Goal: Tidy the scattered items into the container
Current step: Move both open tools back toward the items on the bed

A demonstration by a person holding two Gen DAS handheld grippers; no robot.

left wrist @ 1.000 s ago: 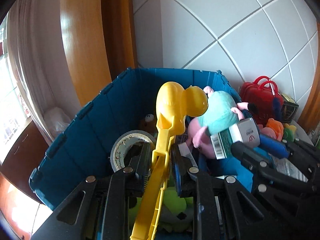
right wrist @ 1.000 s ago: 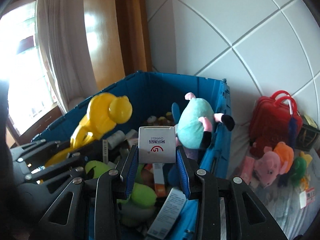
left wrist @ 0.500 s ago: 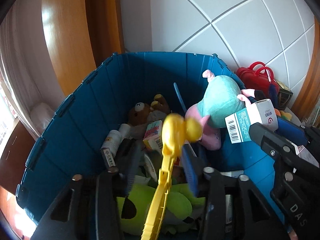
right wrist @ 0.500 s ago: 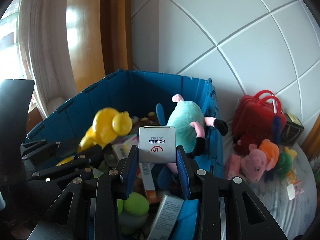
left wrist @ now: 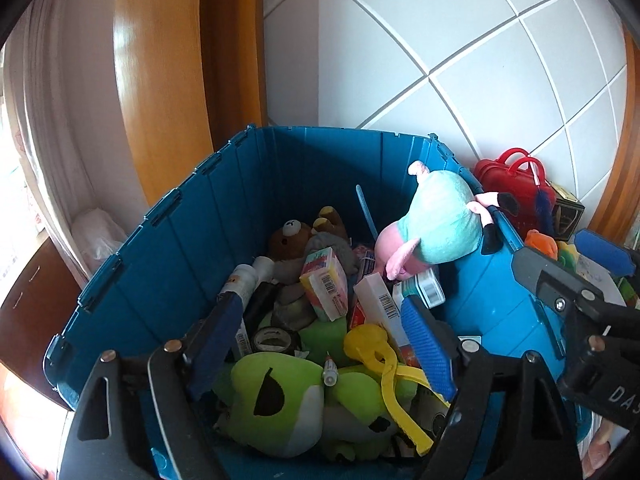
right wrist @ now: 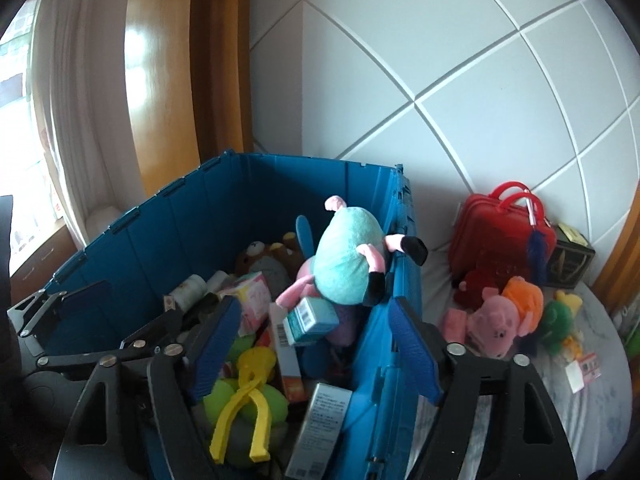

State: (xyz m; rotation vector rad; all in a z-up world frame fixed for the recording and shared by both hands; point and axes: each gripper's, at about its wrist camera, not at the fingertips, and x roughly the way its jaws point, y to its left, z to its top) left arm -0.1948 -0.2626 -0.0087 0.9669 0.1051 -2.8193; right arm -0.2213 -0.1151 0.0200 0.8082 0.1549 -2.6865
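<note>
Both grippers released over the bin.
Left gripper (left wrist: 324,344) jaws opening, nothing gripped; yellow tongs (left wrist: 390,376) lie below them, lower centre, on the green plush (left wrist: 280,404). Right gripper (right wrist: 316,344) jaws opening; teal box (right wrist: 310,320) lies free beyond them in the bin (right wrist: 256,200), centre.

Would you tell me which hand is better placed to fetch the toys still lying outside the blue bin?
Right. Its tongs, opening and empty, straddle the bin wall nearest the pink plush pig; the left tongs, also opening and empty, hang over the bin's far side.
</note>
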